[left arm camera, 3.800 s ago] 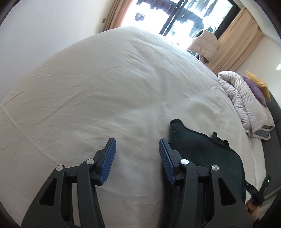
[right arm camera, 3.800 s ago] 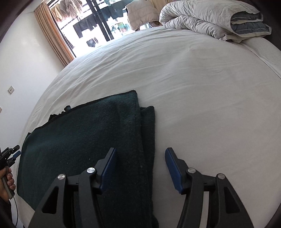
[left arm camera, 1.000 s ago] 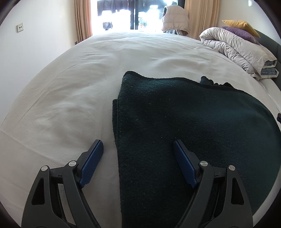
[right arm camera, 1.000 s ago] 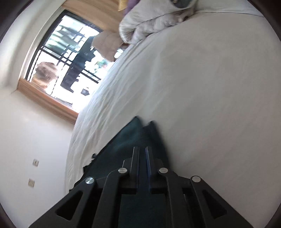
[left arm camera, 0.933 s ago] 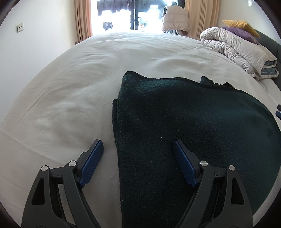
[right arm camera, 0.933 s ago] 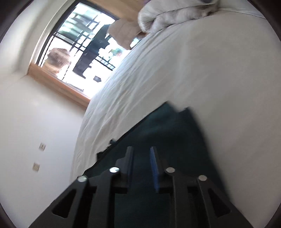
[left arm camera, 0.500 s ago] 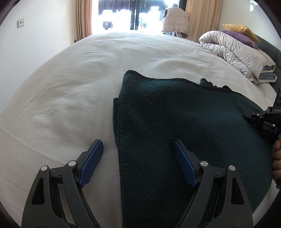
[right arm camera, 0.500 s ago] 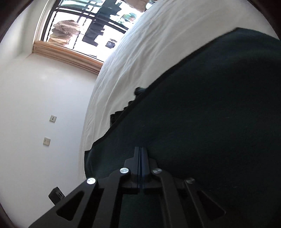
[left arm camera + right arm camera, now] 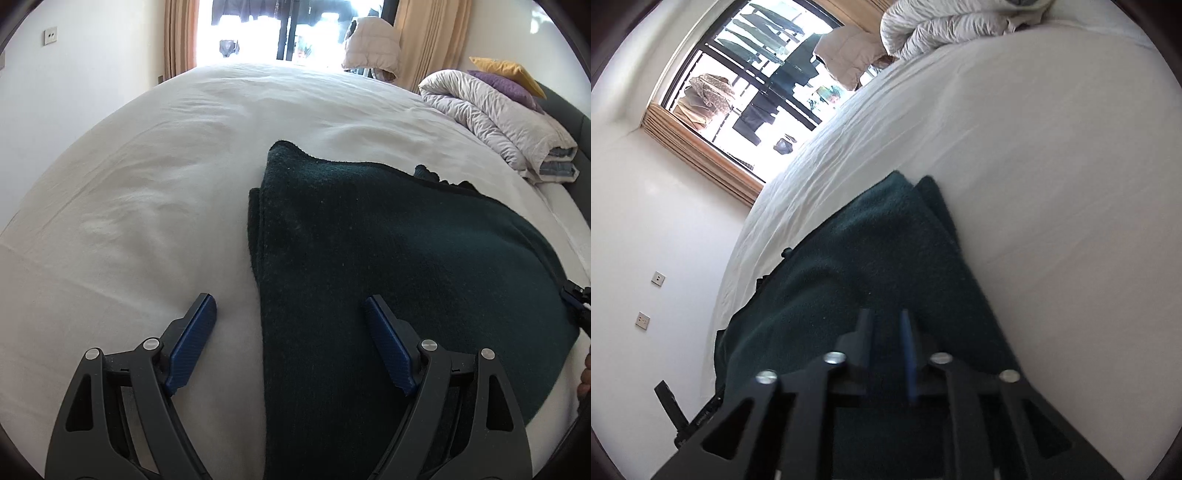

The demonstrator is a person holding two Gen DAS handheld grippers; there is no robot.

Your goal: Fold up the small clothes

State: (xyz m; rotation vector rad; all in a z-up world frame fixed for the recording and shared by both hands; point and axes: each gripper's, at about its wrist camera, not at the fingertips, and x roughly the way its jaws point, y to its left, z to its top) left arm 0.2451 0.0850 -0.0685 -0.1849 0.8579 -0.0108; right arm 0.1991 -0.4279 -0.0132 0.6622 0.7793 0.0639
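A dark green knitted garment [image 9: 388, 266] lies folded on the white bed [image 9: 147, 192]; its left folded edge runs down the middle of the left wrist view. My left gripper [image 9: 290, 306] is open and straddles that edge, one finger over the sheet, one over the cloth. In the right wrist view the garment [image 9: 871, 266] fills the lower middle. My right gripper [image 9: 886, 321] hovers tilted over it, jaws apart by a narrow gap, holding nothing that I can see. The right gripper's tip [image 9: 576, 299] shows at the garment's right edge.
A rolled grey duvet [image 9: 498, 114] with purple and yellow pillows [image 9: 506, 75] lies at the bed's far right. A window with curtains [image 9: 295, 33] is beyond the bed. A white wall with sockets [image 9: 646, 299] is on the left of the right wrist view.
My right gripper was shut half a second ago and its jaws now stand slightly apart; it has swung back so the garment's far edge shows again. The left gripper has barely moved.
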